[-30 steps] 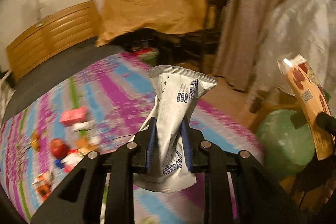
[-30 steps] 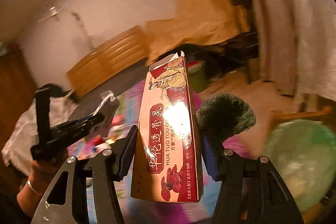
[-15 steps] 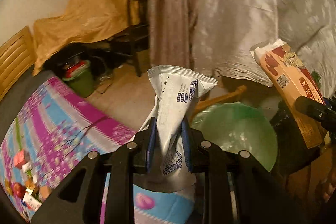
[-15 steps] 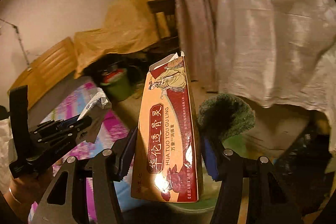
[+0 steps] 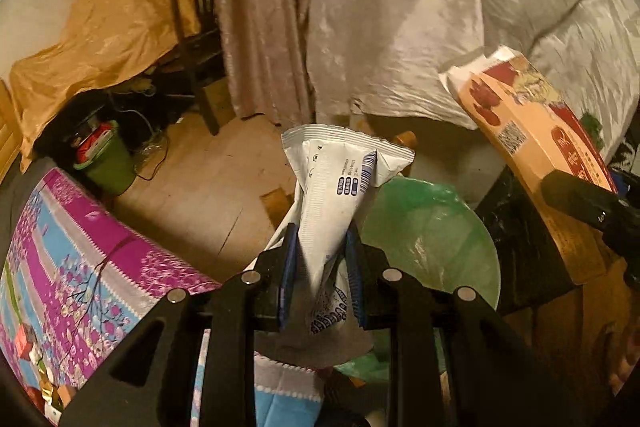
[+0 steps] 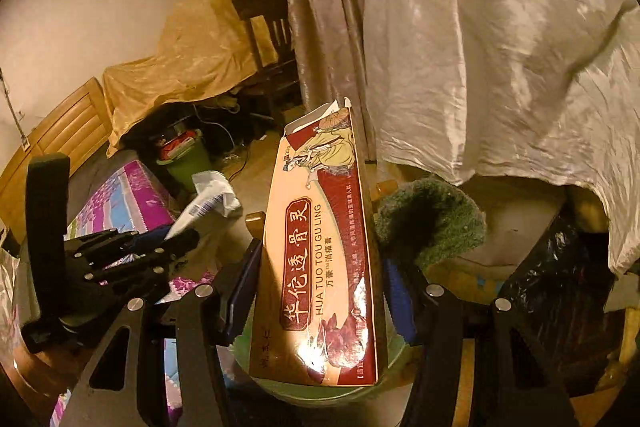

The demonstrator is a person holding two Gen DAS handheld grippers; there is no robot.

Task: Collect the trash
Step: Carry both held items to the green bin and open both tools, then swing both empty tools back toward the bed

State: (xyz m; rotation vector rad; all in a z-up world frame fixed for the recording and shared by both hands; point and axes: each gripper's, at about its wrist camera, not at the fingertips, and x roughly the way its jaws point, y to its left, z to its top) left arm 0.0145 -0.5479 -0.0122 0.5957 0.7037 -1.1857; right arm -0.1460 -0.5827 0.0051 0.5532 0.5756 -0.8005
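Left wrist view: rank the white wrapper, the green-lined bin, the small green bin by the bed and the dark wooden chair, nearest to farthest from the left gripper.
1. white wrapper: clamped in the left gripper.
2. green-lined bin: just beyond the fingertips, slightly right.
3. small green bin: on the floor, left, at the bed's corner.
4. dark wooden chair: upper left, beside the curtain.

Colours of the trash and its surroundings

White wrapper (image 5: pixel 340 195) with blue barcode; tan-and-maroon box (image 6: pixel 320 259); green-lined bin (image 5: pixel 432 239); purple, blue floral bedspread (image 5: pixel 72 259).
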